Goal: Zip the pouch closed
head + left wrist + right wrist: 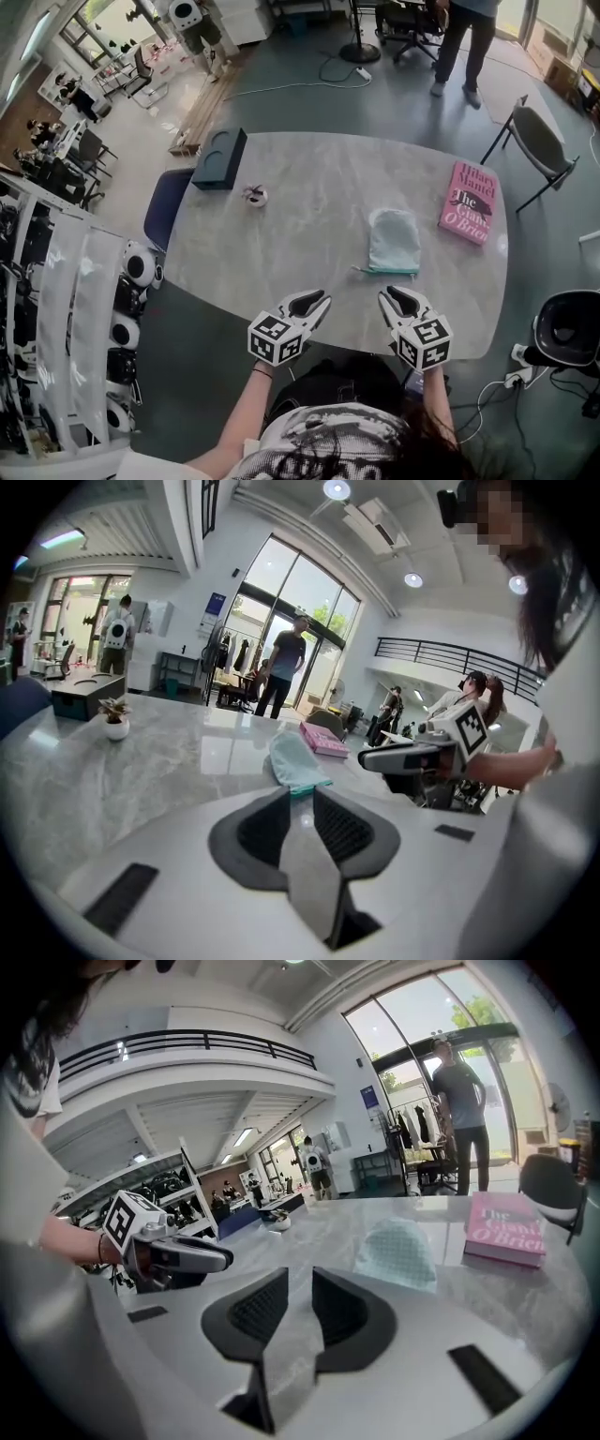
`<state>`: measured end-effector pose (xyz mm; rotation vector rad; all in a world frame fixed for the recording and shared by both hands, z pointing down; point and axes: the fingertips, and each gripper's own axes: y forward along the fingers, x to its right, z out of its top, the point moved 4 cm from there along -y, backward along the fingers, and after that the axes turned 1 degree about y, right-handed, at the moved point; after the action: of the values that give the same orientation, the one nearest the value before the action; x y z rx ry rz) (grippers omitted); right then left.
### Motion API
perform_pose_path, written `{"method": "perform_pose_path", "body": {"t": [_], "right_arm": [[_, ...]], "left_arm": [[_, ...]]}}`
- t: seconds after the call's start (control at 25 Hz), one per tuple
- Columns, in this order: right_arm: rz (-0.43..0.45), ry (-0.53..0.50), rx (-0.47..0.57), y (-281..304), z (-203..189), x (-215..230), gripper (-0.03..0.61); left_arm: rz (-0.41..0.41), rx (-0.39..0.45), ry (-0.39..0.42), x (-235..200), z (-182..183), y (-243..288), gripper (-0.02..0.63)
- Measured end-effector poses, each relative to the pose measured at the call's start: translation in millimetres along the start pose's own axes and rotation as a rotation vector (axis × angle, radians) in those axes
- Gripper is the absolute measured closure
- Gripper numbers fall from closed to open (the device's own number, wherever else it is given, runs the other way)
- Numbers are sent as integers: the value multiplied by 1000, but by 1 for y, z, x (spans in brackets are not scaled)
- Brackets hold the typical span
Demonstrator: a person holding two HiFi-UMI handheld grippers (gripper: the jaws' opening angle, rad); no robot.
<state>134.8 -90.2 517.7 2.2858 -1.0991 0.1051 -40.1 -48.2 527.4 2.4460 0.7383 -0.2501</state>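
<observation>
Claws first: the left claw [309, 306] and the right claw [401, 302] both hang over the near edge of the counter [309, 187]. Each has its jaws parted by a narrow gap, with nothing between them. The pouch [394, 241] lies flat ahead of the right claw, toward the right of the counter, with a pink book [469, 202] near it, further right.

The pouch is pale mint and soft, with a rounded far end and a straight near edge trimmed in darker teal, where the zip seems to run. A small tab juts from that edge's left end, probably the pull. Whether the zip stands open cannot be told.

The step in hand looks like the approach. To do it well, one claw should pinch the fabric at the zip's end to keep it taut. The other should take the pull squarely and draw it straight along the edge, low and level, so the limp cloth neither bunches nor lifts.
</observation>
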Motion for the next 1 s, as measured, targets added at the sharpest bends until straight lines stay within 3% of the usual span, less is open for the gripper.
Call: {"method": "perform_pose_path", "body": {"t": [0.28,0.68,1.0], "right_arm": [[33,-33,11,0,-3,-46,500],[32,-75,59,-11,-12,-118,578],[31,-115,79,-17,-24,-161,581]], "left_arm": [[13,36,5,2,-11,-36,543],[-53,124,38,28,-19,-85,568],[-78,158,74,42,-30,-124,591]]}}
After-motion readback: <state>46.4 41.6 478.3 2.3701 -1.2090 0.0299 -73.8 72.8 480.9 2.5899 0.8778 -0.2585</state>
